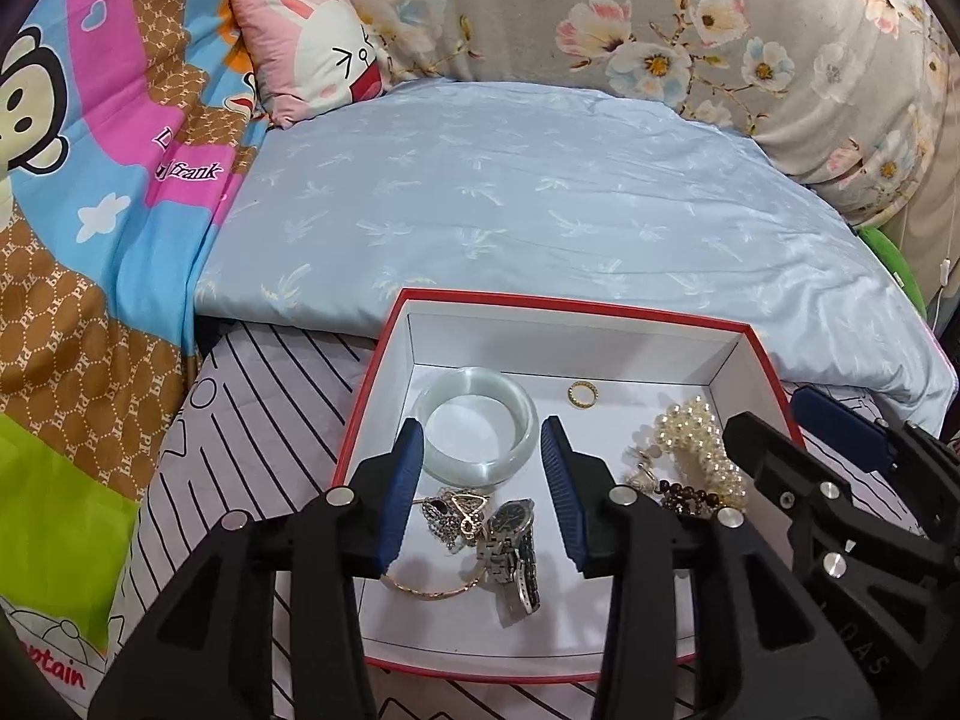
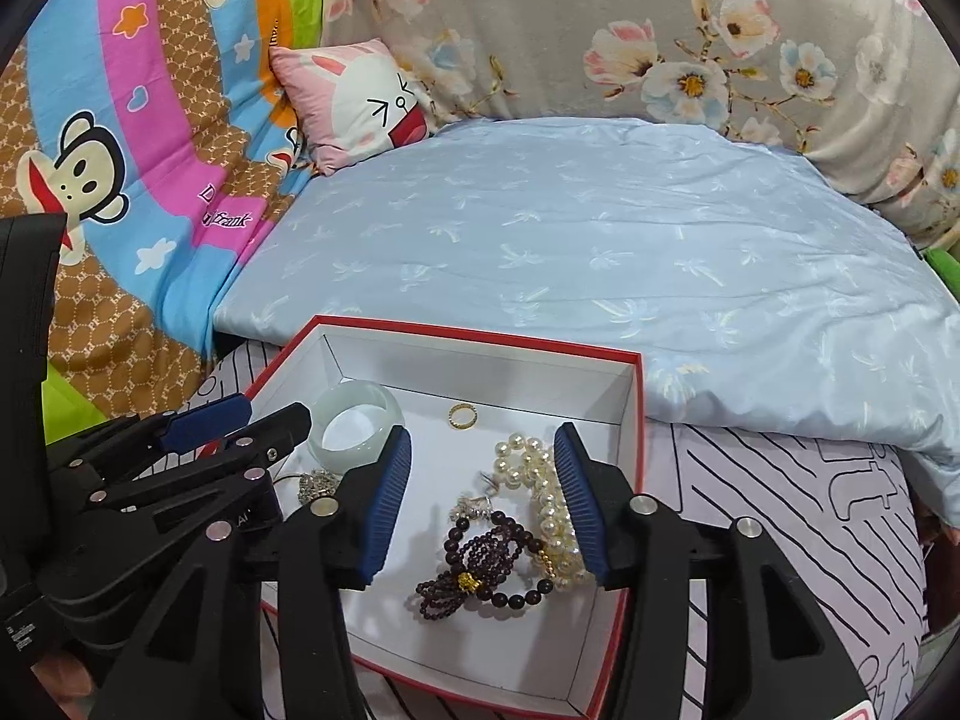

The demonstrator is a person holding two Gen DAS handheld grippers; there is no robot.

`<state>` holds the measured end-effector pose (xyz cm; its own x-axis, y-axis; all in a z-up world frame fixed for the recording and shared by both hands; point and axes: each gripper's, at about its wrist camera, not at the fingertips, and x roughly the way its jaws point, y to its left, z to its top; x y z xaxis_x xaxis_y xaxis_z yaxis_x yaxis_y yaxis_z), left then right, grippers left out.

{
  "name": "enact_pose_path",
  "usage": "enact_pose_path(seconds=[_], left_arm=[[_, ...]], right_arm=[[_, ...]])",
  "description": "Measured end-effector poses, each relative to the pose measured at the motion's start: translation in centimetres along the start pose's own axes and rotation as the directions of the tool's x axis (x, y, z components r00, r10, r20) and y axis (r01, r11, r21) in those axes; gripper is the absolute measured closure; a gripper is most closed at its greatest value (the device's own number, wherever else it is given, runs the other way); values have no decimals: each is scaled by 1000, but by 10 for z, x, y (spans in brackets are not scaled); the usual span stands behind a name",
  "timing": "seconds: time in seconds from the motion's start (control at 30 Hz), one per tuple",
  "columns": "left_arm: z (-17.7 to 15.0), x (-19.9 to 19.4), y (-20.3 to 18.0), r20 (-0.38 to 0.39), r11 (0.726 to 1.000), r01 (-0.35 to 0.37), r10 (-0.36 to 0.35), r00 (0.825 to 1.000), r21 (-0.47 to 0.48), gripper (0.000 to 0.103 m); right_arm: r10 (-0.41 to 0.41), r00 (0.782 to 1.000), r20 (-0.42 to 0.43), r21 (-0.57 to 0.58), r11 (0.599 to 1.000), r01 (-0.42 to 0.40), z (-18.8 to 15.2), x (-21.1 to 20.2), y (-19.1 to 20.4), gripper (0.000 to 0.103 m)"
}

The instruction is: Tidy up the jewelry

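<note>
Both pairs of tongs hang open and empty over the red-edged box [image 1: 762,354], which sits on a striped sheet [image 1: 252,420] at the near edge of the bed, with a pale blue quilt [image 1: 540,198] beyond it. All the jewelry in view lies inside this one undivided box. The left tongs [image 1: 480,456] point at the jade bangle [image 1: 480,420], lying flat at the far left, its near rim between the pads; just nearer lie a silver watch [image 1: 510,546], a sparkly tangle of chain [image 1: 450,513] and a thin gold bangle [image 1: 426,591]. The right tongs [image 2: 483,474] straddle the right side: the pearl strand [image 2: 549,510] runs near-to-far right against the right pad, and the dark bead bracelet [image 2: 480,564] is coiled just nearer, between the pads. A small gold ring [image 2: 462,417] lies alone toward the far wall, closer to the right tongs. The beads look the easier next pick for the right tongs, being nearly centred.
</note>
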<state>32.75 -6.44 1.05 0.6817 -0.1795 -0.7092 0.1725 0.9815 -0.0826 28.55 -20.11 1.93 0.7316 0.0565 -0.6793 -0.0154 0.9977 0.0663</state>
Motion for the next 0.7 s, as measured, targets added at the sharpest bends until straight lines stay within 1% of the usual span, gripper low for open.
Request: enact_pose_path(seconds=[0.07,0.13,0.33,0.4,0.43,0.47,0.5,0.57,0.6,0.7], left_arm=[[-1,-2,0,1,1000,2,-2,1000,-1,64],[-1,-4,0,3,1000,1,-1,1000,-1,64],[-10,-23,-1,21,1000,-7,7,1000,3,64],[-15,-30,-1,20,1000,-6,6,1000,-1,64],[-18,-33,-1,-1,1000,15,-15,1000,13,64],[-20,-37,-2,6,1000,7,-7,1000,16,63],[-24,-41,-2,8,1000,-3,3,1000,20,62],[-30,-48,-3,22,1000,-24,24,999,16,55],[-34,-52,-5,24,999,-32,31,999,19,53],[-45,-61,-6,24,999,-41,41,999,20,45]], right_arm=[[6,1000,2,10,1000,-6,-2,-4,-1,51],[-4,1000,2,14,1000,3,-5,-10,0,47],[-40,999,13,21,999,40,-21,-31,3,42],[-46,999,12,36,998,45,-28,-39,2,41],[-49,999,9,39,998,48,-31,-41,3,41],[-62,998,8,43,997,61,-35,-45,3,40],[-70,998,10,47,996,69,-38,-48,3,40],[-84,996,8,65,994,83,-47,-56,2,39],[-88,996,6,76,993,87,-50,-59,1,39],[-102,995,5,101,990,101,-62,-70,-1,36]])
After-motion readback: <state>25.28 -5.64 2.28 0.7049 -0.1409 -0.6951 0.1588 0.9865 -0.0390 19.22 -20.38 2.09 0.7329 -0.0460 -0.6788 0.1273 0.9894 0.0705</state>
